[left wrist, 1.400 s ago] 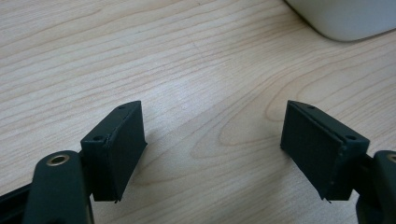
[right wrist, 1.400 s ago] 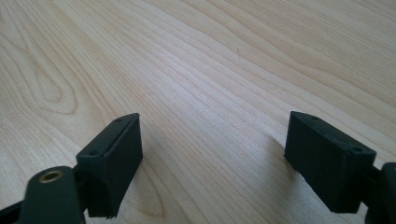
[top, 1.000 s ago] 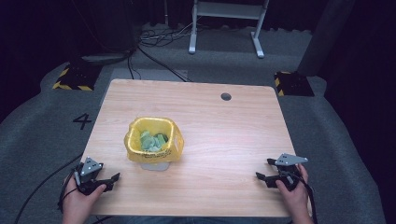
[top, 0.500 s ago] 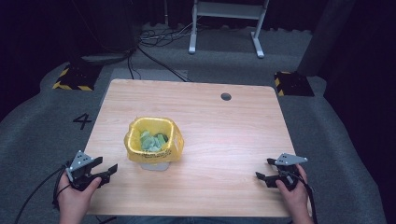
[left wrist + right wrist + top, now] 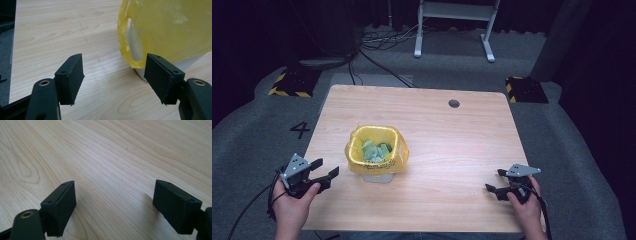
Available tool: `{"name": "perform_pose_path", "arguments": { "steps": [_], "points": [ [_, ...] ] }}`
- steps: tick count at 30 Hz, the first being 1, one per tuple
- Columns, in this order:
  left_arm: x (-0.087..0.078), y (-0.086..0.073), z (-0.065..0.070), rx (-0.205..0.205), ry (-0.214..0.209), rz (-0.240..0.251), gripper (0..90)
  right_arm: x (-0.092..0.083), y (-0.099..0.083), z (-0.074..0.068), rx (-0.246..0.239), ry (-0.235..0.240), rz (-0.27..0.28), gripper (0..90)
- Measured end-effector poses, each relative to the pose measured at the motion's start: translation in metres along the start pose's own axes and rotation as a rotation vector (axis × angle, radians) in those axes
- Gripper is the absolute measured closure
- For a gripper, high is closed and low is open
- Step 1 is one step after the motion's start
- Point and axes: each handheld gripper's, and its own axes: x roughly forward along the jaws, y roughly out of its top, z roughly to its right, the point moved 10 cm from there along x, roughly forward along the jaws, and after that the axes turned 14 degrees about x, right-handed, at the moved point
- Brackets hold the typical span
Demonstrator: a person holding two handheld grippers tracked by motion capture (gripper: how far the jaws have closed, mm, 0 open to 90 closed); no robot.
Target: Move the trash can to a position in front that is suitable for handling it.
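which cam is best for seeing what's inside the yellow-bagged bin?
High view: it looks down into the bin, showing green scraps inside. The left gripper view shows just the bag's outer side; the right gripper view shows bare table.

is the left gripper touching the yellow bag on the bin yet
Apart. The left gripper view shows the left gripper open, with bare table between its jaws and the yellow bag ahead of them; the high view shows a gap too.
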Motion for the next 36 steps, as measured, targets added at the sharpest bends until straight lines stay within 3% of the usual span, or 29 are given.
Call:
{"name": "perform_pose_path", "arguments": {
  "steps": [11, 18, 23, 27, 30, 33, 36],
  "points": [
    [0.014, 0.026, -0.021, -0.024, 0.033, 0.069, 31.7, 0.0, 0.0, 0.0, 0.0, 0.0, 0.0, 18.6],
    [0.032, 0.03, -0.03, -0.011, 0.056, 0.061, 31.4, 0.0, 0.0, 0.0, 0.001, 0.0, 0.0, 18.6],
    [0.049, 0.029, -0.032, -0.044, 0.046, 0.044, 33.6, 0.0, 0.0, 0.0, 0.002, -0.001, -0.001, 18.6],
    [0.06, 0.03, -0.034, -0.043, 0.05, 0.035, 33.6, 0.0, 0.0, 0.0, 0.004, -0.002, -0.001, 18.6],
    [0.064, 0.034, -0.031, -0.031, 0.044, 0.048, 32.7, 0.0, 0.0, 0.0, 0.005, -0.003, -0.001, 18.6],
    [0.068, 0.041, -0.02, -0.01, -0.004, 0.073, 31.5, 0.0, 0.0, 0.0, 0.005, -0.003, -0.001, 18.7],
    [0.07, 0.044, -0.01, 0.021, -0.012, 0.075, 31.5, 0.0, 0.0, 0.0, 0.005, -0.003, -0.001, 18.7]
  ]
}}
